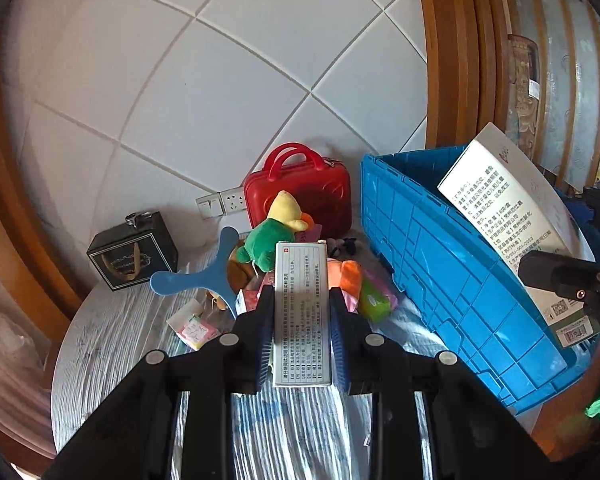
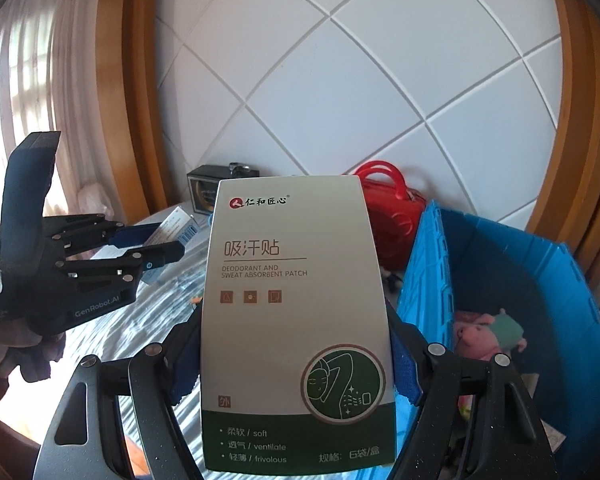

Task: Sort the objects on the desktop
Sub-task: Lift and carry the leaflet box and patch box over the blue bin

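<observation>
My left gripper [image 1: 302,300] is shut on a narrow white medicine box [image 1: 302,312] with printed text, held above the table. It also shows from the side in the right wrist view [image 2: 156,250]. My right gripper [image 2: 296,344] is shut on a large white and green sweat patch box [image 2: 296,320], held at the near left edge of the blue crate [image 2: 560,300]. In the left wrist view that box [image 1: 512,220] leans over the blue crate [image 1: 440,260]. A pink plush pig [image 2: 488,336] lies inside the crate.
On the white cloth-covered table [image 1: 112,344] lie a green and yellow plush duck [image 1: 276,232], a blue boomerang [image 1: 208,272], a green packet [image 1: 374,300], an orange toy [image 1: 350,272] and a small pink pack [image 1: 196,330]. A red case [image 1: 300,192] and black gift box [image 1: 134,256] stand by the wall.
</observation>
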Action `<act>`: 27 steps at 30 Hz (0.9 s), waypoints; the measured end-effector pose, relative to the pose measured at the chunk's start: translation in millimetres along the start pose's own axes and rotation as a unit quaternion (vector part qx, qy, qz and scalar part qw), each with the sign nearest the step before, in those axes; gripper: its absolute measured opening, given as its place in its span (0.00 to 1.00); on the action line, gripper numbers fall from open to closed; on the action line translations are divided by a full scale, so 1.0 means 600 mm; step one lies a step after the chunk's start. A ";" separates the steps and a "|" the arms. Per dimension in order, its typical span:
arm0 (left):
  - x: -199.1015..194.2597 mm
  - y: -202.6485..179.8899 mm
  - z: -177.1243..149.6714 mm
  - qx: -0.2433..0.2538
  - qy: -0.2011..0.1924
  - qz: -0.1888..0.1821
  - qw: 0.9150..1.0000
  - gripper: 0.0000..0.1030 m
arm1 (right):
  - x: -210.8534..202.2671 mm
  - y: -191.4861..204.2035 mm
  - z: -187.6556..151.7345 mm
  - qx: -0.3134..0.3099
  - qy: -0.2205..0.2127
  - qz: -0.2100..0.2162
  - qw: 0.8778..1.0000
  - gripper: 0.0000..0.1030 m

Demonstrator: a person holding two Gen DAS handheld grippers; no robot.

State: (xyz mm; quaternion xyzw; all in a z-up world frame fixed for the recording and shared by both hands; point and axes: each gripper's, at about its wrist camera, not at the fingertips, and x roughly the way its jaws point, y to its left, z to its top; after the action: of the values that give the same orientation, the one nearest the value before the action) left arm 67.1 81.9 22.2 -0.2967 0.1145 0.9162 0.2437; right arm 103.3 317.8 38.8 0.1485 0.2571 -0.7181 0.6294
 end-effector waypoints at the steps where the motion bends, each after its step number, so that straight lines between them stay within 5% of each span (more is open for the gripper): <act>1: -0.002 -0.008 0.006 0.003 0.000 0.003 1.000 0.24 | -0.009 -0.010 0.000 0.003 -0.006 0.000 1.000 0.75; 27: 0.037 -0.283 0.169 0.104 -0.036 -0.052 0.993 0.24 | -0.130 -0.257 -0.037 0.089 -0.029 -0.079 0.992 0.75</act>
State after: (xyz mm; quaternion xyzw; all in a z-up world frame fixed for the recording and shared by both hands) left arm 89.4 271.1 78.8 -0.2422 0.1845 0.8955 0.3245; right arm -37.8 406.3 90.5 0.1626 0.1845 -0.7897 0.5621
